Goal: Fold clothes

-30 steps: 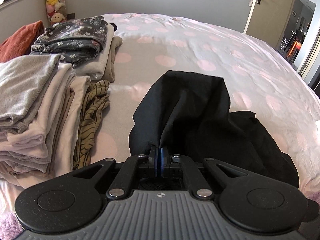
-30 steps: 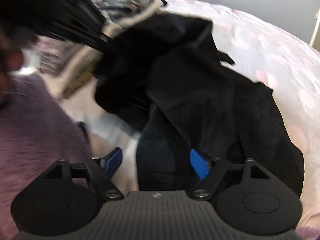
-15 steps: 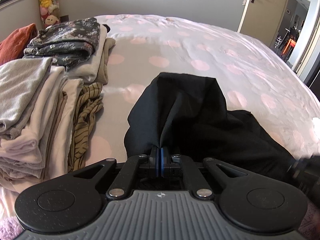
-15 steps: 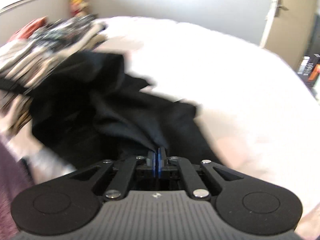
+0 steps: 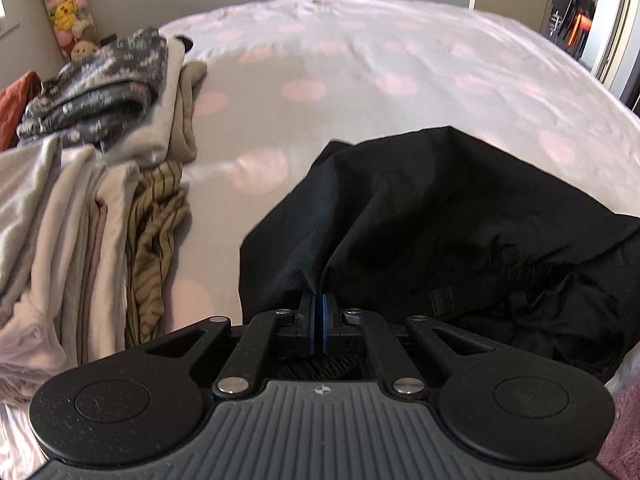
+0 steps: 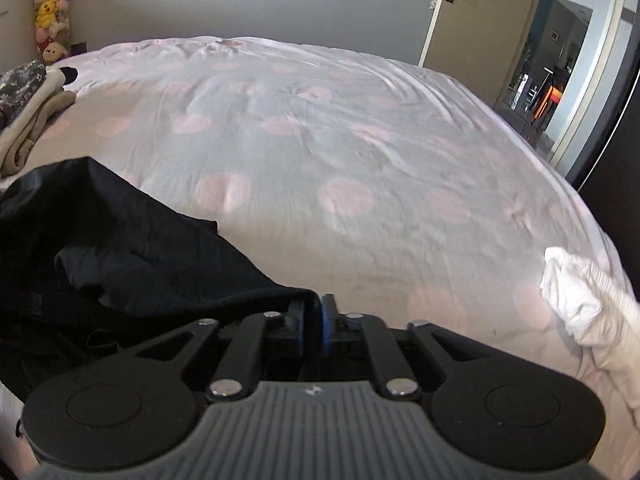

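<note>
Left gripper (image 5: 319, 312) pinching black garment (image 5: 440, 216), right gripper (image 6: 313, 320) clamped on its edge — both over polka-dot bed (image 6: 340, 140)

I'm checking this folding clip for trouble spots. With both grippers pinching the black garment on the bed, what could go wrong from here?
The right hand-held gripper pinches only the edge of the black garment, so it might slip free. The cloth is bunched, so creases could get folded in. A wide swing by the left hand-held gripper might brush the stack of folded clothes.

black garment (image 5: 460, 216): 1 | white cloth (image 6: 580, 300): 1 | folded stacks (image 5: 72, 240): 2
</note>
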`<state>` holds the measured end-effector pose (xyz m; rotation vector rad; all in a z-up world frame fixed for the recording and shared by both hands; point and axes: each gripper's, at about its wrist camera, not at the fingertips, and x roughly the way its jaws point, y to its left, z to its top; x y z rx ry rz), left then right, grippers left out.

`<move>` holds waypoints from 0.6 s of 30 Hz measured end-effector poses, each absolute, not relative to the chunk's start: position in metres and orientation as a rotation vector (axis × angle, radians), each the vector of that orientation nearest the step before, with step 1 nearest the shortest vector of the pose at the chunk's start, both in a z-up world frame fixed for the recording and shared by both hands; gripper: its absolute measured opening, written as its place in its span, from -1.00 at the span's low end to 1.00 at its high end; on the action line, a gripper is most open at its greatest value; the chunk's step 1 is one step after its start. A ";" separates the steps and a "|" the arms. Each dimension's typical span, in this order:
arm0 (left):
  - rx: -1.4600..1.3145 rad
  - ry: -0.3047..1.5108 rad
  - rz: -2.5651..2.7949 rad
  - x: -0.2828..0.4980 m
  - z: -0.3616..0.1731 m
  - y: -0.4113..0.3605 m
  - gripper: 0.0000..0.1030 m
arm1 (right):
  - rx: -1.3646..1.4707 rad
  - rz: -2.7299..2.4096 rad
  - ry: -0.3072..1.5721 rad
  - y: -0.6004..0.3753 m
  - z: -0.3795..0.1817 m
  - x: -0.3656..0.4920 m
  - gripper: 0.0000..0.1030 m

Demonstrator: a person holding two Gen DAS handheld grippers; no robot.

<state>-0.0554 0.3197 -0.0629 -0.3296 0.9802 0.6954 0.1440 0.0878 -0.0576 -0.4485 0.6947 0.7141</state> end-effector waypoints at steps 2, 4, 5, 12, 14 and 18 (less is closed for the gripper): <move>-0.338 0.985 0.700 -0.058 -0.064 0.320 -0.77 | -0.420 0.712 0.684 0.083 -0.058 0.143 -0.28; -0.350 0.979 0.714 -0.062 -0.063 0.320 -0.49 | -0.365 0.706 0.658 0.075 -0.052 0.139 -0.13; -0.356 0.975 0.723 -0.064 -0.063 0.320 -0.37 | -0.338 0.704 0.644 0.071 -0.049 0.138 -0.10; -0.397 0.884 0.727 -0.083 -0.045 0.316 -0.11 | -0.226 0.681 0.511 0.041 -0.032 0.117 0.12; -0.400 0.856 0.709 -0.088 -0.038 0.313 -0.10 | -0.215 0.700 0.485 0.036 -0.028 0.111 0.12; -0.395 0.807 0.644 -0.093 -0.028 0.306 -0.10 | -0.239 0.789 0.472 0.035 -0.028 0.096 0.09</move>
